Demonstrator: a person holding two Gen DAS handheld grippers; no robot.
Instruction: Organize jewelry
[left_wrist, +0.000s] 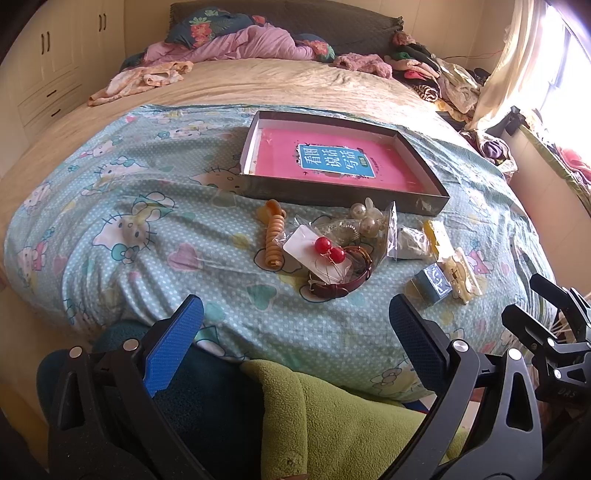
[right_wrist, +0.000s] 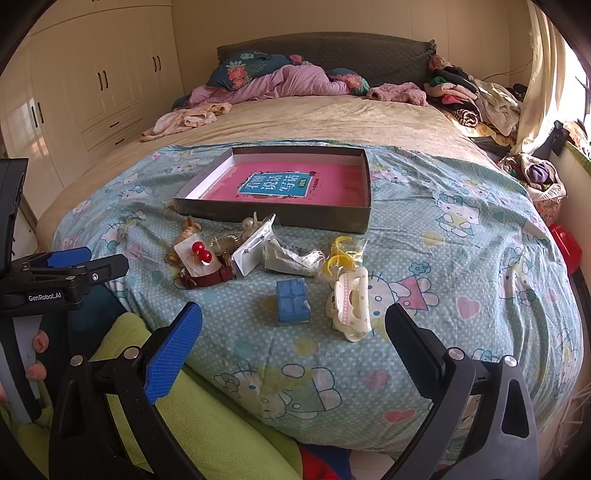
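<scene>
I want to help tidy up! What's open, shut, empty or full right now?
Left gripper: open, holding nothing.
Right gripper: open, holding nothing.
Box: lidless, only a pink book inside.
Red earrings: on the bedsheet, on their card.
Blue box: shut.
Wardrobe: doors shut.

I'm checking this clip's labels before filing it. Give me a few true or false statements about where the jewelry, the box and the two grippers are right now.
1. The shallow box holds only a pink book; no jewelry is in it. True.
2. The right gripper is shut on the blue box. False: it is open and empty, with the small blue box lying on the bedspread ahead of it.
3. The red bead earrings sit on a white card. True.
4. The white hair claw lies inside the shallow box. False: it lies on the bedspread beside the small blue box.
5. The left gripper is open. True.
</scene>
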